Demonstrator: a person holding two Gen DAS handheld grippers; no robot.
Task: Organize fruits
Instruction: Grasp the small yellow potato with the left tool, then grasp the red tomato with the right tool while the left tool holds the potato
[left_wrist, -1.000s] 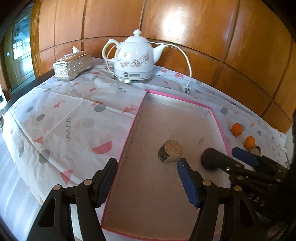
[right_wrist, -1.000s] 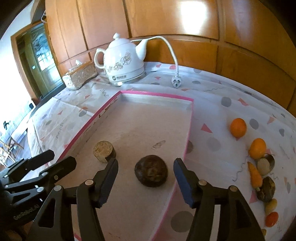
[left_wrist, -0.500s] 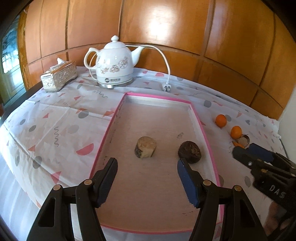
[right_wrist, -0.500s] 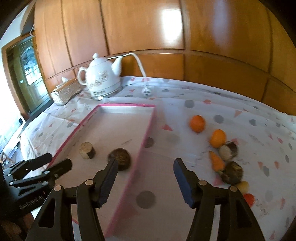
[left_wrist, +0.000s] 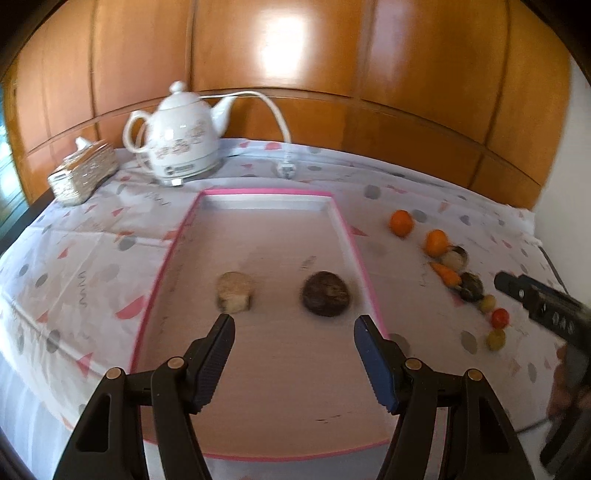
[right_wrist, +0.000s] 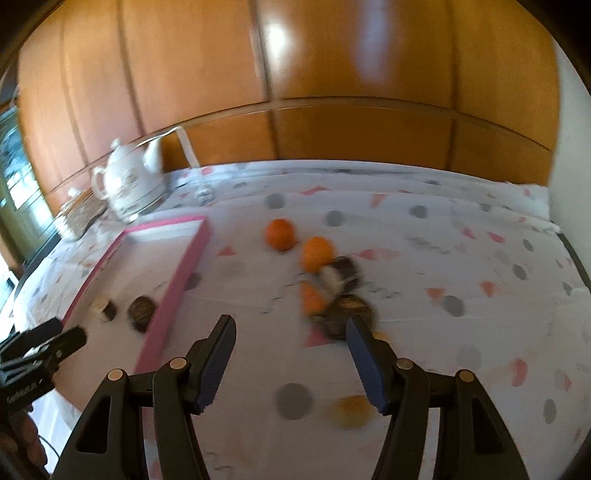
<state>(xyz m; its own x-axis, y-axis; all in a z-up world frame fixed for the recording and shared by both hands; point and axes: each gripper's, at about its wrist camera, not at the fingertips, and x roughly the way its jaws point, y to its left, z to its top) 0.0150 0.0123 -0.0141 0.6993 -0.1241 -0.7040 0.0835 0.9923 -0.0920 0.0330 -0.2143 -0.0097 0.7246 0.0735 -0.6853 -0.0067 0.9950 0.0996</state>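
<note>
A pink-rimmed tray (left_wrist: 343, 221) lies on the patterned cloth and holds a pale cut fruit (left_wrist: 235, 291) and a dark brown round fruit (left_wrist: 325, 294). My left gripper (left_wrist: 293, 328) is open and empty just short of them. To the right of the tray lie two oranges (left_wrist: 401, 222) (left_wrist: 436, 242), a small carrot (left_wrist: 447, 273), dark fruits and small round ones. My right gripper (right_wrist: 290, 332) is open and empty over the cloth, close to the blurred cluster (right_wrist: 345, 314). It also shows in the left wrist view (left_wrist: 532, 295).
A white kettle (left_wrist: 183, 147) with cord and plug (left_wrist: 286, 168) stands at the back. A tissue box (left_wrist: 83, 173) sits at the back left. A wood-panelled wall runs behind the table. The table's right edge is near the fruit cluster.
My right gripper has left the dark fruit in the tray and swung right toward the fruit cluster. My left gripper has pulled back and turned right.
</note>
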